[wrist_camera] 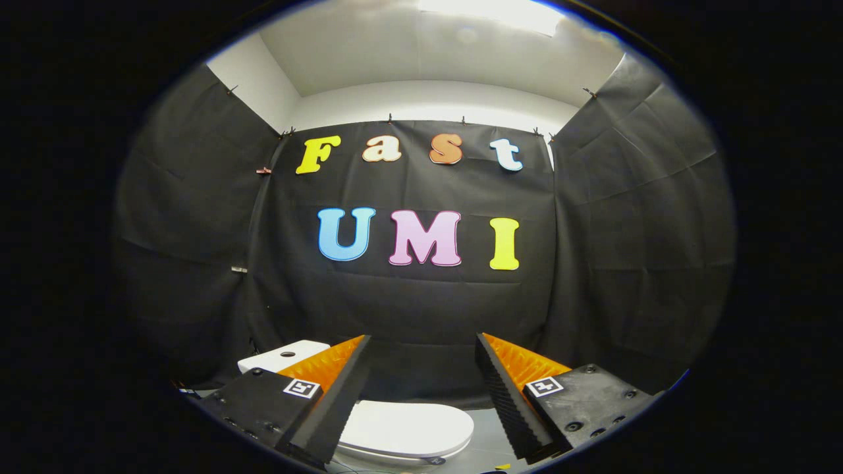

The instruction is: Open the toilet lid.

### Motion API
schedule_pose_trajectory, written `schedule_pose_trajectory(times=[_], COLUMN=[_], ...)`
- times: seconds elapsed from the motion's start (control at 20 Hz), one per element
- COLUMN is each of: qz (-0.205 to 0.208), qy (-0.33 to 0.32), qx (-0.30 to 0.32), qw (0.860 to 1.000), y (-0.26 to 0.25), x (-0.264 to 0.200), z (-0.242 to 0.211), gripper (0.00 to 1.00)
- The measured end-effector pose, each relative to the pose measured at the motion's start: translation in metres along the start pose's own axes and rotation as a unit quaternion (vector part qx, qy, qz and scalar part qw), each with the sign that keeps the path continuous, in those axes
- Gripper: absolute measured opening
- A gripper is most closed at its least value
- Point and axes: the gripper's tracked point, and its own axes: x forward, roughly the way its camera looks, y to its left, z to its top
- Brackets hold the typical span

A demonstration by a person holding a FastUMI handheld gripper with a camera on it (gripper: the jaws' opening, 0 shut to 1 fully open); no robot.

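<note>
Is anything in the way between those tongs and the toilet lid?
No. In the gripper view the open tongs hang above the closed toilet lid, with only bare space between.

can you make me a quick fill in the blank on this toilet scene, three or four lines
1. The toilet lid lies ____ on the bowl, not raised.
2. The claw has its two fingers spread ____, holding nothing.
3. The white tank with its flush button stands beyond the ____ finger.
4. The lid sits ____ the claw's fingertips, seen between the two fingers.

Missing words: closed; open; left; below
</note>
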Motion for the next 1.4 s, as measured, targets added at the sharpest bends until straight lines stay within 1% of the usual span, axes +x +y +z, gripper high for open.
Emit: schedule_pose_trajectory(times=[0.4,0.55,0.75,1.0,1.15,1.4], qz=[-0.009,-0.009,-0.019,-0.028,-0.040,-0.046], qy=[0.008,0.018,0.034,0.061,0.078,0.103], qx=[0.002,0.006,0.014,0.025,0.031,0.065], qw=[1.000,1.000,0.999,0.997,0.996,0.991], y=[-0.005,-0.007,-0.015,-0.025,-0.038,-0.054], x=[0.000,0.004,0.010,0.021,0.028,0.047], z=[-0.006,-0.013,-0.027,-0.055,-0.075,-0.116], gripper=[0.97,0.97,0.98,0.98,0.98,0.99])
